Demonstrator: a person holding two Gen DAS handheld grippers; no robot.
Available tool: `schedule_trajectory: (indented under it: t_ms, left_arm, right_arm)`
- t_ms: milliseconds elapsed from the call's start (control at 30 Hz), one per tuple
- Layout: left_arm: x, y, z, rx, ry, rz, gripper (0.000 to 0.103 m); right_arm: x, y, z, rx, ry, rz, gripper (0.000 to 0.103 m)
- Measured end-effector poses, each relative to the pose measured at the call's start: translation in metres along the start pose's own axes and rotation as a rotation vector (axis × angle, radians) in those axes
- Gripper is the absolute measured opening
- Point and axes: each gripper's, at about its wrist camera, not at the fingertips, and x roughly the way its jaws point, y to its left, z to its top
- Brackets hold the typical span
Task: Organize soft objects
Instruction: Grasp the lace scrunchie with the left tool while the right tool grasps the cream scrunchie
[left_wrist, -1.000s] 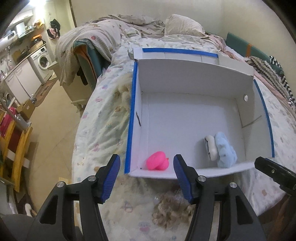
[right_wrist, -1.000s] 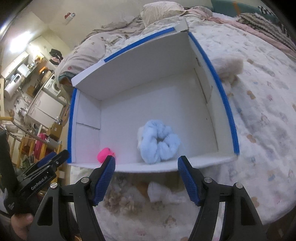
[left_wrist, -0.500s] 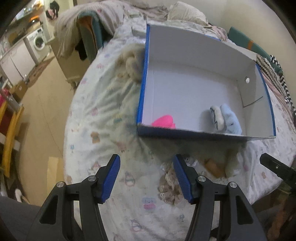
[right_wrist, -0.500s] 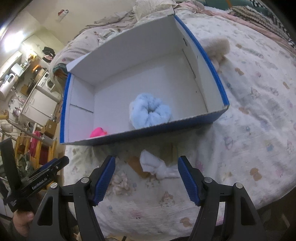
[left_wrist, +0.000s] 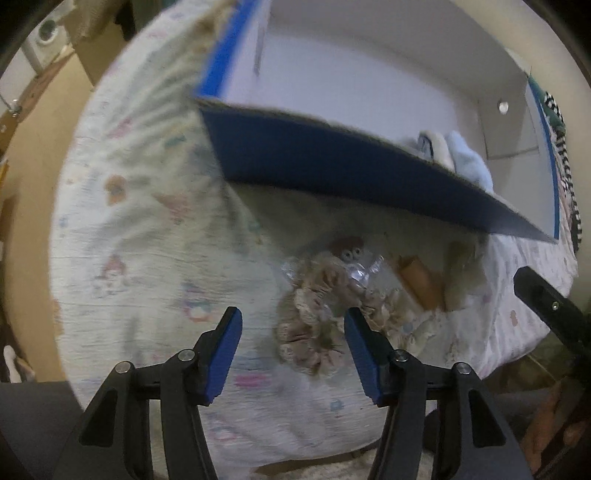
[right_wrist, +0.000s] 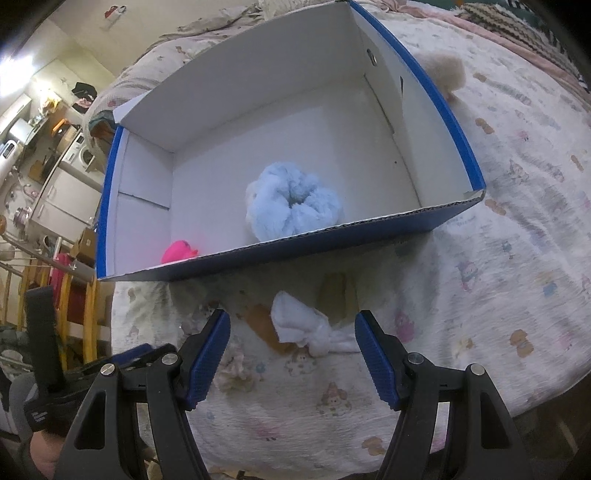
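Reaching for the next soft items to put in the box

The left gripper (left_wrist: 291, 354) points steeply down over the beige scrunchie (left_wrist: 314, 325) on the bed (left_wrist: 147, 229), just before the blue box (right_wrist: 258, 258); its fingers (left_wrist: 225, 354) are closing, the scrunchie between them but not yet pressed. Next it likely must sink and pinch the fabric. The right gripper (right_wrist: 291, 354) hangs tilted above the white cloth (right_wrist: 310, 328), fingers apart and empty. A blue scrunchie (right_wrist: 291, 206) and pink item (right_wrist: 179, 251) already lie inside.
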Motion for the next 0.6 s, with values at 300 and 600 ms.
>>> schedule_trajectory:
  t_ms: [300, 600]
  left_arm:
    - [0.030, -0.013, 0.003, 0.010, 0.086, 0.041, 0.013]
    - [-0.006, -0.027, -0.003, 0.032, -0.012, 0.001, 0.010]
  right_arm:
    - [0.003, -0.004, 0.000, -0.002, 0.012, 0.002, 0.074]
    - [0.011, 0.004, -0.005, -0.025, 0.075, 0.069, 0.074]
